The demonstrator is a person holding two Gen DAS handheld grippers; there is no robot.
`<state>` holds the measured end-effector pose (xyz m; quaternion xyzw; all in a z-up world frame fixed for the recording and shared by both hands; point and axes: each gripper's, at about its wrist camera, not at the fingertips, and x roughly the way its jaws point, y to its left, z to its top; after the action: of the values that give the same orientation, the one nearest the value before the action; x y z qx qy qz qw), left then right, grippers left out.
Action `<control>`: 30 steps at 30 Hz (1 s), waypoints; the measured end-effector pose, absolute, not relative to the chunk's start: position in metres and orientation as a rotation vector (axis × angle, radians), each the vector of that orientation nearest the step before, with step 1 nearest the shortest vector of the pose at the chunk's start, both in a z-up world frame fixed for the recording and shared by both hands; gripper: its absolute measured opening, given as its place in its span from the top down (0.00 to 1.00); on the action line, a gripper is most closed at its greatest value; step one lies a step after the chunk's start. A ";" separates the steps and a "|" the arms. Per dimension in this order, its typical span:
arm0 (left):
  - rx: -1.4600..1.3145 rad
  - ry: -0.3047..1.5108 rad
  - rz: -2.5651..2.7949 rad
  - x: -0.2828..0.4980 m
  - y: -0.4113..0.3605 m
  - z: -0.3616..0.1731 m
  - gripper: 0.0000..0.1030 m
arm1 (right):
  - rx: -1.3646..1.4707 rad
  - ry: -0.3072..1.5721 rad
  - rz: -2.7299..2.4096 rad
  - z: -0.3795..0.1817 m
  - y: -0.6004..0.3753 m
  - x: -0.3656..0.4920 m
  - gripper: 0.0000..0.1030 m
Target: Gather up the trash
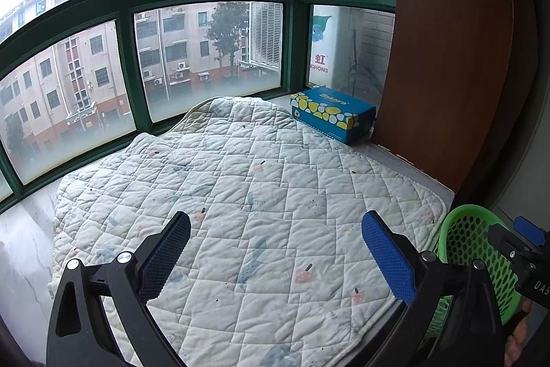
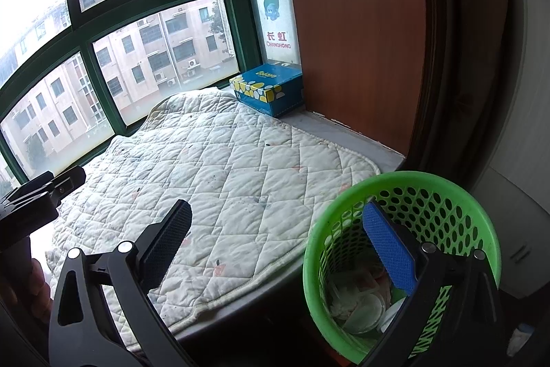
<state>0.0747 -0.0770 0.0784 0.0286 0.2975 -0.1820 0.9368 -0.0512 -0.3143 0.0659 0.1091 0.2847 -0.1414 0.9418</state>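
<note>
Green perforated plastic — a round waste basket point(image 2: 405, 250) stands at the near right, just off the corner of the window ledge, below its edge. Inside lie pale scraps: crumpled wrappers and what looks like a clear lid point(image 2: 361, 308). That is the only trash in view.

Right gripper point(image 2: 285, 243) hangs with its tongs spread wide and empty; the blue-padded finger point(image 2: 388, 250) sits over the basket mouth, the other over the quilt. Judgement: it stands as it would for a drop into the basket.

Left gripper point(image 1: 275, 250) hovers over the quilted mat point(image 1: 240, 181), tongs likewise spread, pinching nothing. The mat covers most of the marble sill point(image 1: 24, 246); its surface shows only printed motifs and small dark specks — no loose litter I can make out.

Far right, a blue tissue box point(image 1: 330, 112) sits on the sill just beside the mat's far corner, against the brown wooden panel point(image 1: 447, 57). Likely kept, not trash.

Collection seems nearly or fully done.
</note>
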 end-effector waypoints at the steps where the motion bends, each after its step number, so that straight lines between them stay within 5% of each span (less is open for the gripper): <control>1: 0.058 0.608 -0.371 0.074 -0.077 0.078 0.07 | 0.222 0.581 -0.288 0.066 -0.314 -0.051 0.05; 30: 0.051 0.621 -0.362 0.075 -0.074 0.073 0.07 | 0.225 0.582 -0.291 0.064 -0.313 -0.053 0.05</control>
<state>0.0753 -0.0739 0.0732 0.0249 0.3038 -0.1772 0.9358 -0.0526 -0.3134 0.0642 0.1102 0.2854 -0.1424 0.9414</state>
